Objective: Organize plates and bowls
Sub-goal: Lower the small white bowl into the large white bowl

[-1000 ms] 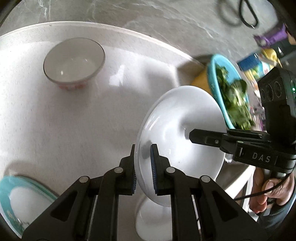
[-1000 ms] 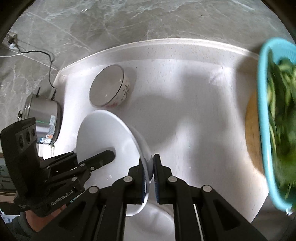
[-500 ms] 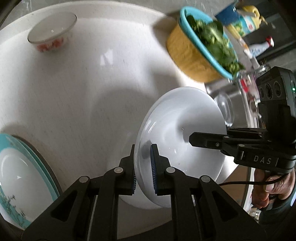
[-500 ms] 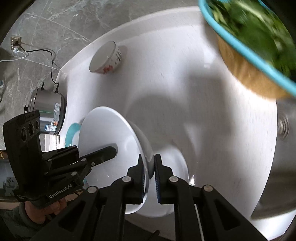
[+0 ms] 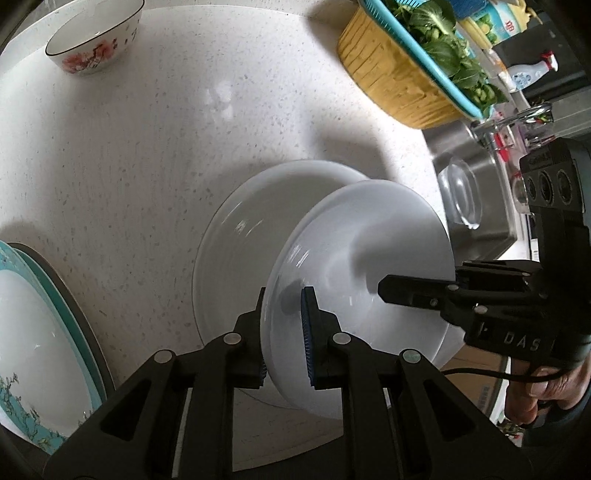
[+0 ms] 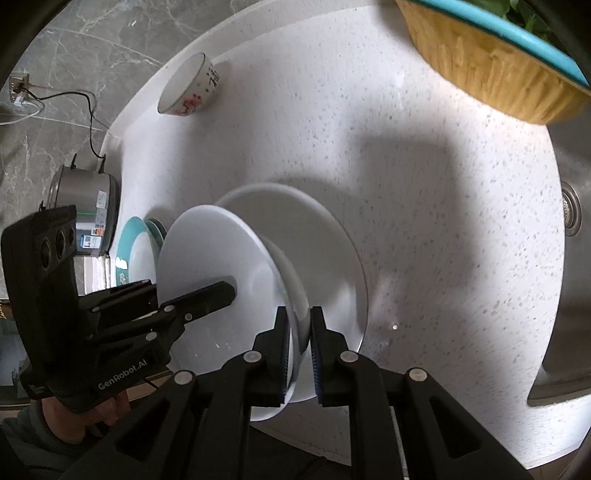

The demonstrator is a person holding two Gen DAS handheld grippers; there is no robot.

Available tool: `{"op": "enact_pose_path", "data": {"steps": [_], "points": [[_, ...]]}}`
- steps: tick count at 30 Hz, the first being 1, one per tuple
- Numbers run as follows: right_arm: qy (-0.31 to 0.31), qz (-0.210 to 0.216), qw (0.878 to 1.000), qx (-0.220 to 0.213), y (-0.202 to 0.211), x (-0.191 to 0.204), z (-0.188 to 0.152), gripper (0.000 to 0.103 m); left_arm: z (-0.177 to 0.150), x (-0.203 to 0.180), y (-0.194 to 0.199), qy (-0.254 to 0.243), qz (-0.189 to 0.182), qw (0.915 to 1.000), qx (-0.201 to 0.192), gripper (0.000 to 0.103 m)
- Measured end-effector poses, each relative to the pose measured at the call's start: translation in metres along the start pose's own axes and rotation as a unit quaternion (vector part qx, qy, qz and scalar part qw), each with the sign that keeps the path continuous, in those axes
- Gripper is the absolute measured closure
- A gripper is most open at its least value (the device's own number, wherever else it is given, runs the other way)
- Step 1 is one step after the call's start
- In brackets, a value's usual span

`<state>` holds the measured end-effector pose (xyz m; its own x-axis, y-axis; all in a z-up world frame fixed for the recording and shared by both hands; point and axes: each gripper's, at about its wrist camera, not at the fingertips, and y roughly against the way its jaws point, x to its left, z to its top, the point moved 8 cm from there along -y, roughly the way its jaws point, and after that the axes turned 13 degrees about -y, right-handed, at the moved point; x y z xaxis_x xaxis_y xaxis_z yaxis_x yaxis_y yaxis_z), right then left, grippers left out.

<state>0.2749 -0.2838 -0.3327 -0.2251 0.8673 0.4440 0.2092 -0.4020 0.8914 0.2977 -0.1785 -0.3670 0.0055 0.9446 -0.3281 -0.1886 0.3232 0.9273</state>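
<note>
Bright daylight, hard shadows on the counter, fisheye-bent edges

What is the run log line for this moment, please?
left gripper: shut on white plate rim | right gripper: shut on opposite rim | plate: tilted above second white plate on counter

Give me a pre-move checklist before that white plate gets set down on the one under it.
1. Left tool clamps the held white plate at its rim: ok.
2. Right tool clamps the opposite rim: ok.
3. Lower white plate lies flat on the counter right below: ok.
4. Held plate level for stacking: not ok, it is tilted.
5. Lower plate free of objects: ok in the visible part.
6. Teal-rimmed plates and floral bowl stand apart from the landing spot: ok.
</note>
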Motion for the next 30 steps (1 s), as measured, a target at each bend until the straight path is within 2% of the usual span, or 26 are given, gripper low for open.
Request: {"op": "enact_pose_path", "data": {"steps": [9, 14, 18, 24, 28, 30], "points": [[0.017, -0.036, 0.999, -0.002, -0.023, 0.003, -0.009, 0.089, 0.003, 0.001, -0.022, -0.013, 0.027, 0.9995, 0.010, 0.089], [0.019, -0.045, 0.999, -0.009, -0.028, 0.002, -0.007, 0.089, 0.007, 0.002, -0.026, -0.023, 0.038, 0.9990, 0.002, 0.089], [0.026, -0.060, 0.998, -0.022, -0.029, 0.005, -0.003, 0.088, 0.012, 0.000, -0.028, -0.032, 0.047, 0.9984, -0.004, 0.085], [0.034, -0.076, 0.996, -0.039, -0.029, 0.008, 0.001, 0.085, 0.016, -0.003, -0.026, -0.044, 0.049, 0.9978, -0.010, 0.077], [0.044, -0.077, 0.995, -0.045, -0.031, 0.015, -0.001, 0.076, 0.019, -0.004, -0.025, -0.050, 0.048, 0.9975, -0.017, 0.073], [0.043, -0.080, 0.995, -0.051, -0.031, 0.017, 0.000, 0.075, 0.020, -0.003, -0.024, -0.047, 0.045, 0.9976, -0.022, 0.072]]}}
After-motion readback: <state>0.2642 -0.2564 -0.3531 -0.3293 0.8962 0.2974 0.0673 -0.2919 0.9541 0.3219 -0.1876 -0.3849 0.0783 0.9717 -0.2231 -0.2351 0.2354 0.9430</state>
